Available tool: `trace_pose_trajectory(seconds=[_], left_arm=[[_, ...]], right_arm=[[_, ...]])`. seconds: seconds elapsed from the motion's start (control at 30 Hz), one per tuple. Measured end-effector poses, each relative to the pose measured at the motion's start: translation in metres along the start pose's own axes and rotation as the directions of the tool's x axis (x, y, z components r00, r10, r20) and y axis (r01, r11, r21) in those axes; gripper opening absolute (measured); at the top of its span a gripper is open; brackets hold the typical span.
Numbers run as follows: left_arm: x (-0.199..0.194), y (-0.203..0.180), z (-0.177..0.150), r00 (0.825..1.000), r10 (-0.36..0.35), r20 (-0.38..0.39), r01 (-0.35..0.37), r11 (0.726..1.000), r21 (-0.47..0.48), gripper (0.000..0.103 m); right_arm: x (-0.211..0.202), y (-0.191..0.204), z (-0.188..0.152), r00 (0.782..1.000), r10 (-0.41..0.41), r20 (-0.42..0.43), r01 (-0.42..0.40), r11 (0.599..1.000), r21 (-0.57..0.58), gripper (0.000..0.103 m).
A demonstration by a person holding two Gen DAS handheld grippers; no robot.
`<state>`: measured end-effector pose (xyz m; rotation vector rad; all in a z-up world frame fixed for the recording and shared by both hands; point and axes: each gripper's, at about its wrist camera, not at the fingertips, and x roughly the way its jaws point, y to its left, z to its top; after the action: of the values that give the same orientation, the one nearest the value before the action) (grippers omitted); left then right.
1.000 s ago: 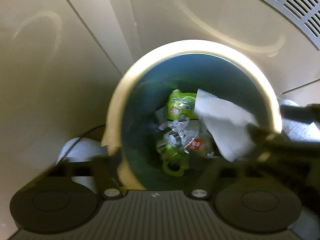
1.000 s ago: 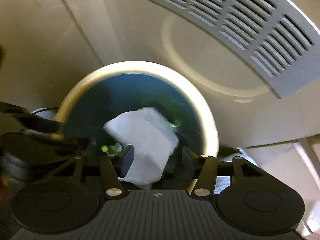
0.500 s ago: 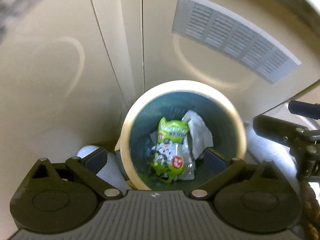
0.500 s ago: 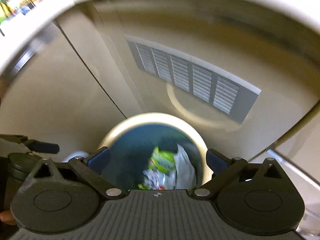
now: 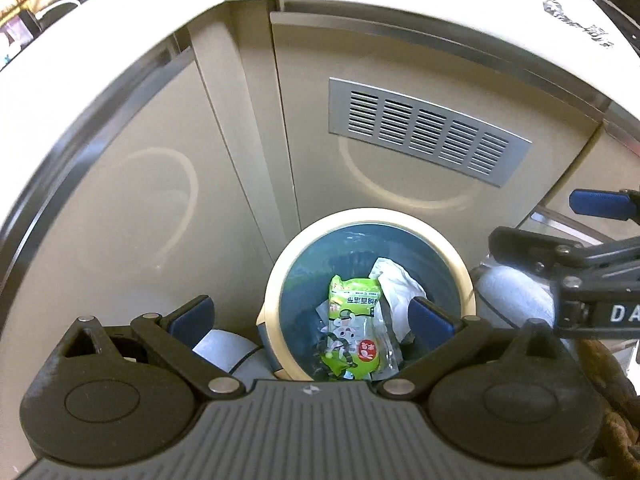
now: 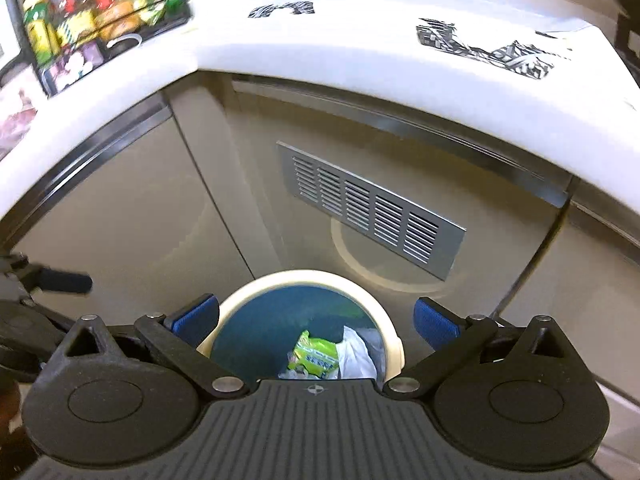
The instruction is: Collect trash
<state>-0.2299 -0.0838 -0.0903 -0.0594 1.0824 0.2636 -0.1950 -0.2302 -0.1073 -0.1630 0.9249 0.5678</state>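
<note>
**Trash in the bin, both tools empty**

We see the bin [image 5: 370,300] standing on the floor against the cabinet front, below the table edge [image 6: 360,60]. Inside it lie the green snack wrapper [image 5: 352,320] and the white crumpled tissue [image 5: 396,288], touching each other, with some clear plastic scraps under them. Our left tool [image 5: 312,316] hangs above the bin with its jaws spread wide and nothing between them; our right tool [image 6: 316,320] is likewise wide open and empty. So we judge this drop finished. What is left we cannot fully tell: the table top shows only dark printed markers [image 6: 480,46] near its front edge, and no loose trash is plainly visible from here
</note>
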Motion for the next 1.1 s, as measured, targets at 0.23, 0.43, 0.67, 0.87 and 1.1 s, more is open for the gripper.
trace_pose_trajectory(seconds=[0.23, 0.43, 0.67, 0.87, 1.1], left_arm=[[-0.018, 0.003, -0.003, 0.996, 0.056, 0.070, -0.056, 0.998, 0.001, 0.103], [-0.024, 0.010, -0.001, 0.996, 0.057, 0.071, -0.055, 0.998, -0.040, 0.103], [-0.008, 0.015, -0.003, 0.997, 0.068, -0.044, -0.071, 0.995, -0.066, 0.103], [0.004, 0.015, -0.006, 0.991, 0.058, -0.118, -0.065, 0.996, -0.055, 0.103], [0.004, 0.019, -0.010, 0.993, 0.057, -0.104, -0.066, 0.995, -0.080, 0.103]], right_arm=[[-0.008, 0.005, -0.001, 0.999, -0.026, 0.021, 0.026, 1.000, 0.008, 0.103], [-0.011, 0.011, -0.005, 0.999, -0.021, 0.024, 0.022, 1.000, -0.018, 0.103], [-0.007, 0.016, -0.005, 1.000, -0.026, -0.001, 0.026, 0.999, -0.048, 0.103], [-0.001, 0.019, -0.006, 0.999, -0.032, -0.025, 0.031, 0.998, -0.055, 0.103], [0.004, 0.022, -0.006, 0.999, -0.034, -0.037, 0.031, 0.997, -0.069, 0.103]])
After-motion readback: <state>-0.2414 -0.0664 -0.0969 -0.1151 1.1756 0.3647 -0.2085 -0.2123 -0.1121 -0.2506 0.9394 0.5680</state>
